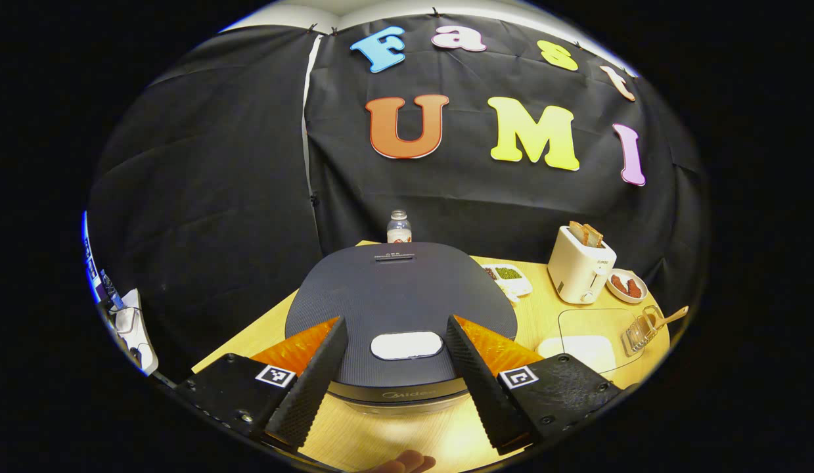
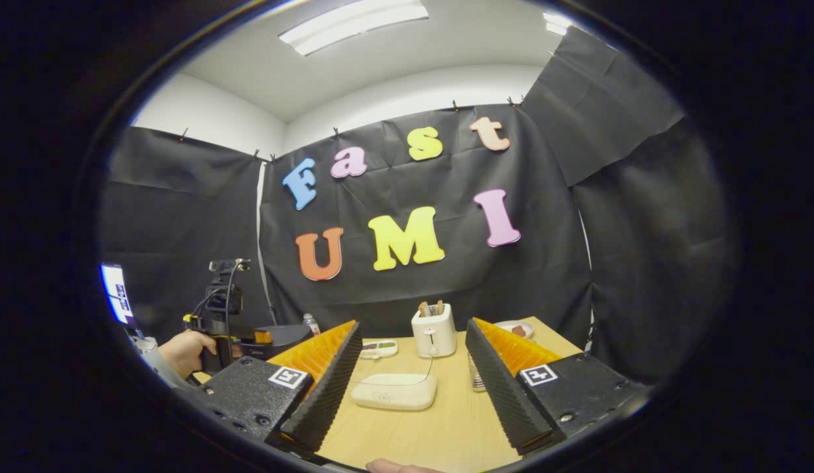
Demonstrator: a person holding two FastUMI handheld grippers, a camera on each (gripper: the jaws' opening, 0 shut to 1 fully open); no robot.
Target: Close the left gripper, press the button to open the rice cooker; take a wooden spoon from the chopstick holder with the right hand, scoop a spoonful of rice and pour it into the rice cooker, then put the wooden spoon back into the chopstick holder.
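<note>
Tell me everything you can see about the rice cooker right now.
The rice cooker is a squat, rounded appliance with a dark, finely textured lid, shut. A pale oval button sits at the lid's front edge and a silvery band runs below it. It stands upright on the wooden table. The left gripper, open, hovers in front, its fingers either side of the button; contact can't be judged.

A: What does the left gripper (image 1: 397,358) look like up close?

B: 2 wedge-shaped fingers (image 1: 309,387) with ribbed inner faces, each on a black block with screws and 1 square black-and-white marker (image 1: 275,376).

A: And the right gripper (image 2: 413,384)?

B: Same build: ribbed fingers, black screwed blocks, 1 square marker (image 2: 538,374) per side. Off to its left, the other unit shows a black handle topped by a stacked black mount with cables (image 2: 217,299), held by a hand (image 2: 183,351) emerging from a grey sleeve (image 2: 150,361).
</note>
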